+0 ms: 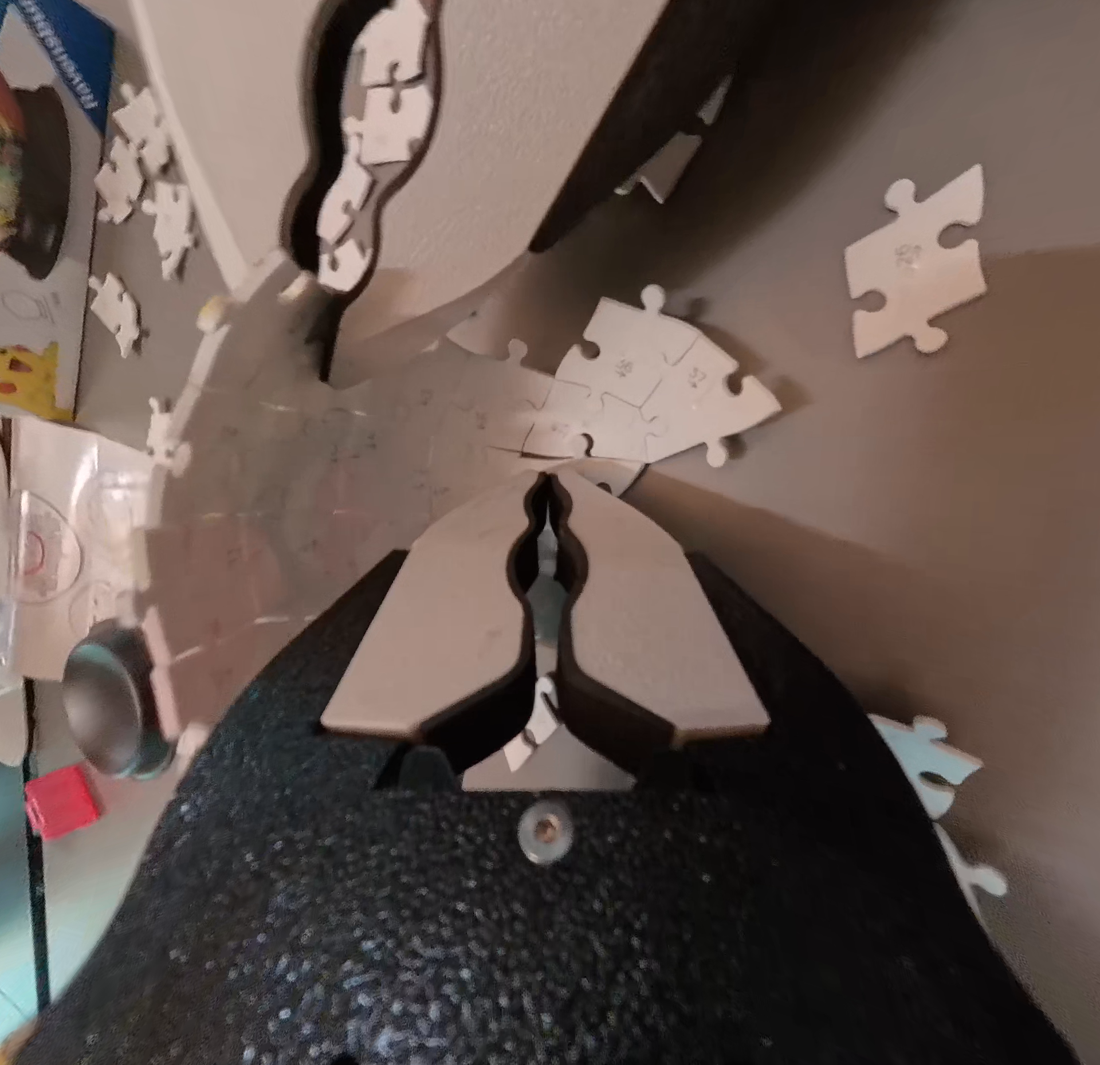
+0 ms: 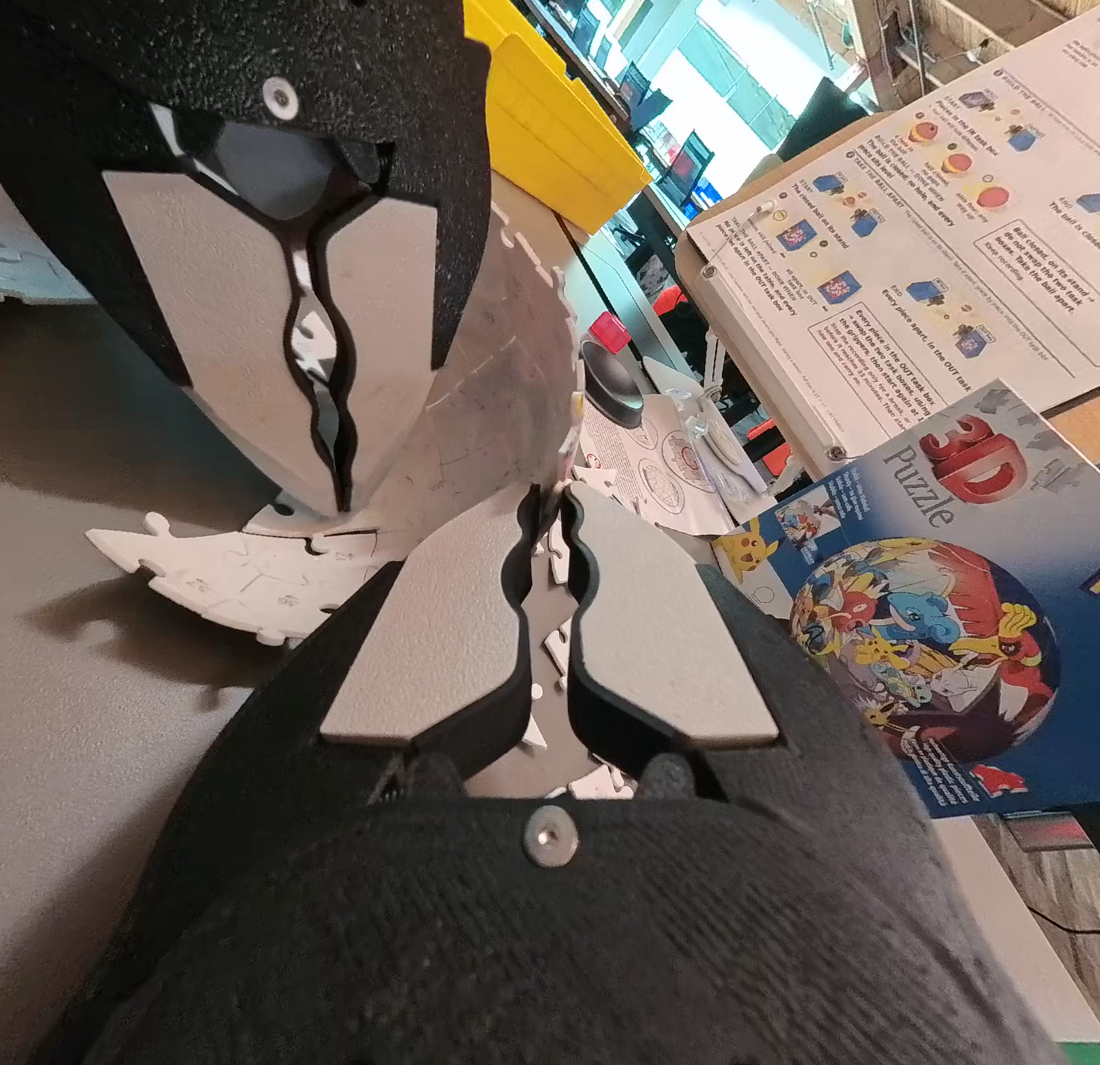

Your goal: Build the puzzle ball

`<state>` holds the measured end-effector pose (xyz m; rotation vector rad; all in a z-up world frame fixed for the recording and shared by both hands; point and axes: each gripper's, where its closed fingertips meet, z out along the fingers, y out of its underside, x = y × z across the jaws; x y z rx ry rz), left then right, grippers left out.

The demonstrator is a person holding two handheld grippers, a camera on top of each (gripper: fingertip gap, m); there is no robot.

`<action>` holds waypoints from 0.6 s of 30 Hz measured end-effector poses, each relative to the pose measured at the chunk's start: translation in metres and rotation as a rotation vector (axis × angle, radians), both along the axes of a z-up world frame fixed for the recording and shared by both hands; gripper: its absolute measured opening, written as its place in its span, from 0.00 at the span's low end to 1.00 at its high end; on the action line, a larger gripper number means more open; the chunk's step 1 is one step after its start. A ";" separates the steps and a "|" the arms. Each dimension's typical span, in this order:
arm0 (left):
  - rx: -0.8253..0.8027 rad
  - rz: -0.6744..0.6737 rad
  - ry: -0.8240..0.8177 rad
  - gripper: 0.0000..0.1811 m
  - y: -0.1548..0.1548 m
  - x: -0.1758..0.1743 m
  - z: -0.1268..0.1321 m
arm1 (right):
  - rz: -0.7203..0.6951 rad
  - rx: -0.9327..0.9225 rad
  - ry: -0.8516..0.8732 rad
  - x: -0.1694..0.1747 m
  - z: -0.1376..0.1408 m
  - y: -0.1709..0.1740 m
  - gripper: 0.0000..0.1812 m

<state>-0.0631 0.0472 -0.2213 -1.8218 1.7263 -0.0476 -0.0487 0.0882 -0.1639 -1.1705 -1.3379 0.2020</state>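
Observation:
The partly built puzzle ball is a curved white shell (image 2: pixel 506 370), inner side showing; it is blurred in the left wrist view (image 1: pixel 286 471). A flat fan of joined pieces (image 1: pixel 655 393) runs on from it along the grey table (image 2: pixel 238 572). My left gripper (image 1: pixel 547 483) is shut on the shell's edge where the fan begins, and also shows in the right wrist view (image 2: pixel 343 504). My right gripper (image 2: pixel 550 498) is shut on the shell's rim a little further round; it reaches in from the top of the left wrist view (image 1: pixel 330 298).
Loose white pieces (image 1: pixel 916 268) lie on the table, more beside the puzzle box (image 1: pixel 149 173). The box (image 2: pixel 952 620), an instruction board (image 2: pixel 893 233), a leaflet (image 2: pixel 672 459), a black stand ring (image 2: pixel 613 381), a red cube (image 2: pixel 607 328) and yellow bins (image 2: pixel 553 132) stand beyond. My right fingertips sit around 7 centimetres from my left ones.

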 end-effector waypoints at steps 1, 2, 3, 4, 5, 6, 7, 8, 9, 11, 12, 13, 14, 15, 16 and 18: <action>0.010 0.031 -0.012 0.00 0.002 -0.002 0.003 | 0.000 0.000 -0.001 0.000 0.000 0.000 0.04; 0.008 0.055 -0.024 0.00 0.002 -0.004 0.005 | -0.001 0.000 -0.001 0.000 0.000 0.000 0.04; -0.006 0.076 -0.038 0.00 0.000 -0.007 0.007 | -0.001 0.000 -0.001 0.000 0.000 0.000 0.04; -0.016 0.106 -0.049 0.00 -0.001 -0.010 0.009 | -0.001 0.000 -0.001 0.000 0.000 0.000 0.04; -0.026 0.137 -0.052 0.00 -0.001 -0.013 0.009 | -0.001 0.000 -0.001 0.000 0.000 0.000 0.04; -0.039 0.158 -0.049 0.01 -0.003 -0.016 0.008 | 0.000 -0.001 0.000 0.000 0.000 0.000 0.04; -0.049 0.171 -0.041 0.02 -0.004 -0.018 0.007 | 0.001 -0.001 0.001 0.000 0.000 0.000 0.04; -0.052 0.181 -0.032 0.02 -0.005 -0.019 0.005 | 0.002 -0.001 0.002 -0.001 0.000 0.000 0.04; -0.059 0.185 -0.021 0.03 -0.005 -0.020 0.002 | 0.002 -0.001 0.002 -0.001 0.000 0.000 0.04; -0.071 0.195 0.001 0.03 -0.005 -0.020 -0.004 | 0.003 -0.001 0.003 -0.001 0.000 0.000 0.04; -0.068 0.201 0.001 0.02 -0.004 -0.020 -0.005 | 0.003 -0.001 0.004 -0.001 0.000 0.000 0.04; -0.067 0.201 -0.003 0.01 -0.003 -0.019 -0.005 | 0.002 -0.001 0.004 0.000 0.000 0.000 0.04; -0.067 0.201 -0.003 0.01 -0.002 -0.018 -0.005 | 0.002 -0.001 0.004 0.000 0.000 0.000 0.04; -0.065 0.200 -0.001 0.00 -0.002 -0.017 -0.005 | 0.002 -0.001 0.004 0.000 0.000 0.000 0.04; -0.065 0.201 0.003 0.00 -0.001 -0.017 -0.005 | 0.001 -0.001 0.003 0.000 0.000 0.000 0.04; -0.075 0.209 0.017 0.01 -0.002 -0.018 -0.005 | 0.001 -0.001 0.003 0.000 0.000 0.000 0.04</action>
